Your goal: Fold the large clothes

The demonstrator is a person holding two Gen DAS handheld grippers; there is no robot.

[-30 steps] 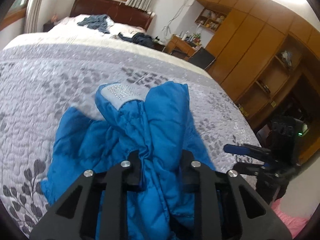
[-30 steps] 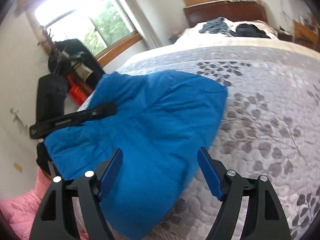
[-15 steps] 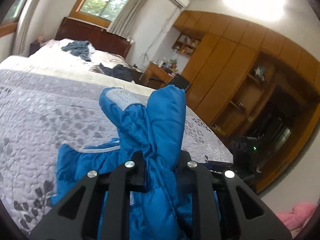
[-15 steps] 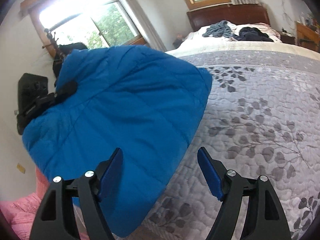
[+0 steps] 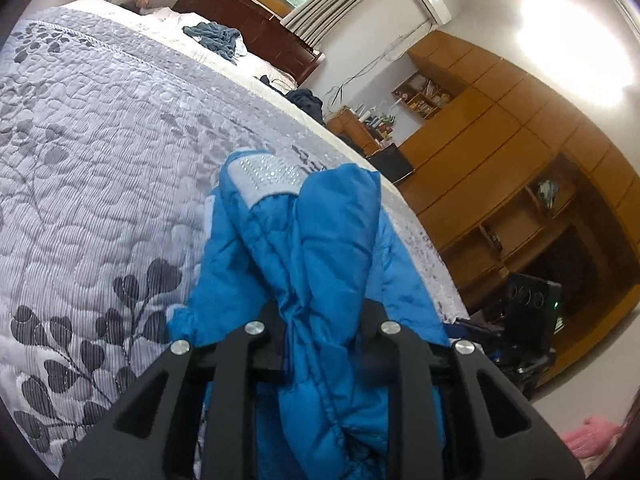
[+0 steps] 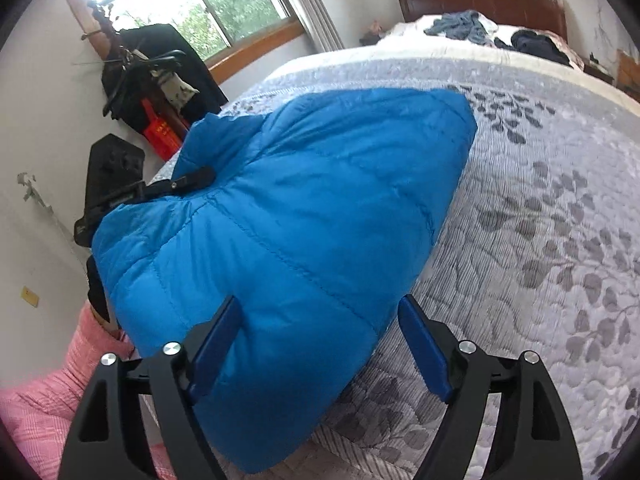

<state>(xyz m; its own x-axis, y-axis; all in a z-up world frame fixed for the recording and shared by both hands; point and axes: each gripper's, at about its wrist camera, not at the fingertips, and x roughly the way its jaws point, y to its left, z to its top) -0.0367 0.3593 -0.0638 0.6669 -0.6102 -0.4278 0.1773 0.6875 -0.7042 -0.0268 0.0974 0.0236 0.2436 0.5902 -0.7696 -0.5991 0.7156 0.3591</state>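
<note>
**Jacket pinched at one end, open tool at the other**

Jacket (image 6: 304,220) is the landmark, a blue quilted puffer lying across the near edge of the bed (image 6: 540,220), which wears a grey quilt with a dark leaf print. And the left tool (image 5: 324,320) has it! Jaws are pressed in tight on a bunched fold of blue fabric, the material squeezed into a ridge between the black fingers and spilling forward beyond them. Just past that ridge, a grey patch (image 5: 264,178) studded with small shiny dots sits on the jacket, facing up.

Over to the right tool (image 6: 320,344): spread wide, blue pads standing well apart. The left pad sits right at the jacket's near surface, the right pad is out over the quilt just beside the jacket's edge. Nothing is pinched there; whether the left pad actually touches the fabric I cannot tell.

From this side the left tool (image 6: 172,188) shows at the jacket's far-left corner, a black finger lying over the fabric. A pink sleeve (image 6: 48,392) sits below the jacket's left end. Well beyond the jacket, loose dark clothes (image 6: 500,32) lie by the wooden headboard (image 6: 480,0).
</note>
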